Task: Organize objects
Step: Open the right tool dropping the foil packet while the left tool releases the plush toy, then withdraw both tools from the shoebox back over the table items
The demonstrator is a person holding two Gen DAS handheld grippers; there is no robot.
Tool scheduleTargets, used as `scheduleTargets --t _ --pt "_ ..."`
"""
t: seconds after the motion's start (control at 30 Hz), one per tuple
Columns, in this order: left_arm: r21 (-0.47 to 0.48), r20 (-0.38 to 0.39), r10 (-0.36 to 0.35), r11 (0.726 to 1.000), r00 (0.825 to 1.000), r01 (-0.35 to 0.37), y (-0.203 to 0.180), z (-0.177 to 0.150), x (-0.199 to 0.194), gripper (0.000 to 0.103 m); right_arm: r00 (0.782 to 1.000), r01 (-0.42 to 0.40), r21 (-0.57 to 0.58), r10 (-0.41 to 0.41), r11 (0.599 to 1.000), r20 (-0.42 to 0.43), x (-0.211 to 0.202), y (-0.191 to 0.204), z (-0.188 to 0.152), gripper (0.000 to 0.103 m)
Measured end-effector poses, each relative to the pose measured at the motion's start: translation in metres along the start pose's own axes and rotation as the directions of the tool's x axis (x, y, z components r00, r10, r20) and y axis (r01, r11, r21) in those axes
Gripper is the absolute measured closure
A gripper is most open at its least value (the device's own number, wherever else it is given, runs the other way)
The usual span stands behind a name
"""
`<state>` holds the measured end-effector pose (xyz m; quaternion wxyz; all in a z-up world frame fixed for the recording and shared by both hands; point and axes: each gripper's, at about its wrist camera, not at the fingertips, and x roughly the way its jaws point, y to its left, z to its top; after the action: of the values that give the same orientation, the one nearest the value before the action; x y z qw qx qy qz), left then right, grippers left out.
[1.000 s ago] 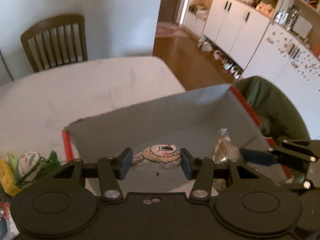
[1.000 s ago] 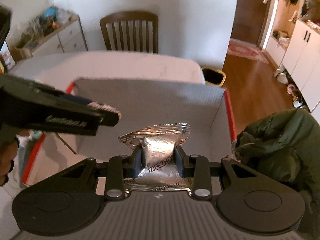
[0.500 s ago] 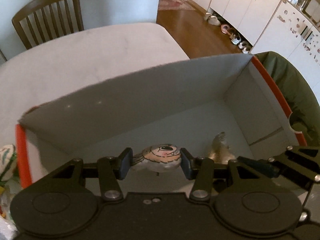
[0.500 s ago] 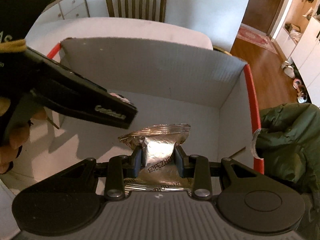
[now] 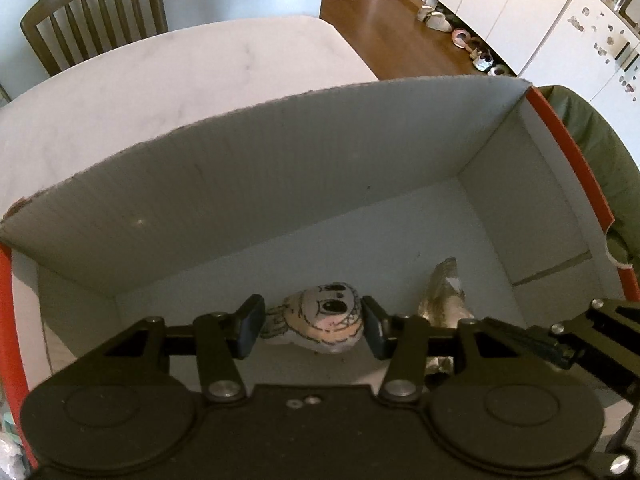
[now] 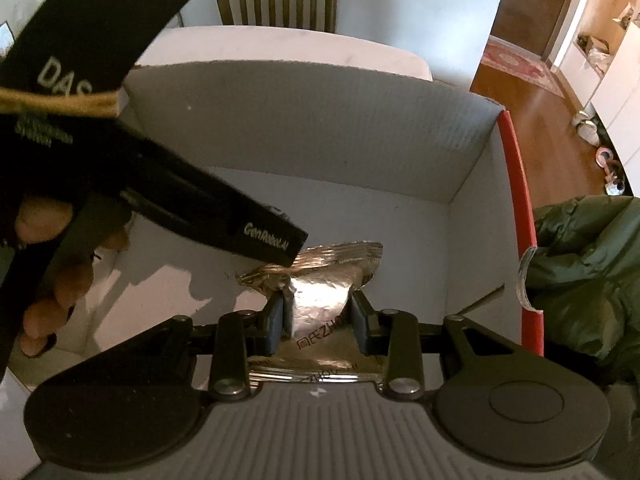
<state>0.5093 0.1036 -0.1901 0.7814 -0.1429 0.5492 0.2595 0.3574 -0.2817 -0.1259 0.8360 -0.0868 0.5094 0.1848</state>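
Note:
A white cardboard box (image 5: 280, 200) with red edges stands open on the table, and both grippers reach down into it. My left gripper (image 5: 312, 328) is shut on a small plush toy (image 5: 320, 320) with a drawn face, just above the box floor. My right gripper (image 6: 318, 320) is shut on a crinkled silver foil packet (image 6: 320, 300), low inside the same box (image 6: 320, 132). From the left wrist view that packet (image 5: 444, 296) and the right gripper (image 5: 560, 344) show at the right. The left gripper's black body (image 6: 256, 236) crosses the right wrist view, tip close above the packet.
The box sits on a white marble-look table (image 5: 160, 80) with a wooden chair (image 5: 92, 12) behind it. A dark green jacket (image 6: 588, 280) lies against the box's right side. A person's hand (image 6: 60, 280) grips the left tool. Wood floor and white cabinets lie to the right.
Both grippers have dropped from above the rim down into the box, each still holding its load. The left gripper now hangs closer over the foil packet.

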Motion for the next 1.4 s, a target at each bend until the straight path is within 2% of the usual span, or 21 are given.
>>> scheduleTargets --t 0.1,0.2,0.27,0.3,0.7,0.93,1.07,1.17,1.4 --pt "-0.003 -0.005 -0.001 1.0 1.0 0.001 0.001 -0.001 -0.002 0.048 1.0 -0.005 -0.004 0.005 1.0 0.005 -0.003 0.002 -0.003 0.068" --pt "-0.012 0.003 -0.003 1.0 1.0 0.003 0.004 -0.003 -0.007 0.033 1.0 -0.005 -0.012 0.005 1.0 0.028 -0.01 0.005 -0.006 0.062" --pt "-0.014 0.017 -0.01 1.0 1.0 0.01 0.007 -0.005 -0.012 0.033 0.999 -0.009 -0.006 0.009 1.0 0.045 -0.015 0.005 -0.008 0.053" --pt "-0.016 0.023 -0.015 1.0 1.0 0.015 0.01 -0.006 -0.015 0.033 0.999 -0.017 0.001 0.017 1.0 0.049 -0.016 0.003 -0.008 0.053" --pt "-0.003 0.142 -0.08 0.997 0.987 0.081 0.012 -0.028 -0.08 0.033 0.992 -0.053 0.053 0.046 0.997 0.12 -0.061 0.005 -0.027 0.052" --pt "-0.001 0.229 -0.105 0.994 0.968 0.108 0.011 -0.046 -0.122 0.034 0.984 -0.069 0.061 0.057 0.996 0.17 -0.089 0.011 -0.03 0.052" --pt "-0.004 0.279 -0.126 0.991 0.952 0.132 0.015 -0.054 -0.146 0.034 0.976 -0.102 0.076 0.085 0.992 0.202 -0.103 0.017 -0.024 0.052" --pt "0.014 0.319 -0.135 0.99 0.938 0.138 0.022 -0.068 -0.168 0.034 0.97 -0.11 0.079 0.089 0.991 0.228 -0.115 0.027 -0.025 0.048" --pt "0.034 0.362 -0.155 0.988 0.919 0.153 0.036 -0.097 -0.185 0.033 0.959 -0.101 0.074 0.077 0.992 0.272 -0.14 0.06 -0.029 0.048"
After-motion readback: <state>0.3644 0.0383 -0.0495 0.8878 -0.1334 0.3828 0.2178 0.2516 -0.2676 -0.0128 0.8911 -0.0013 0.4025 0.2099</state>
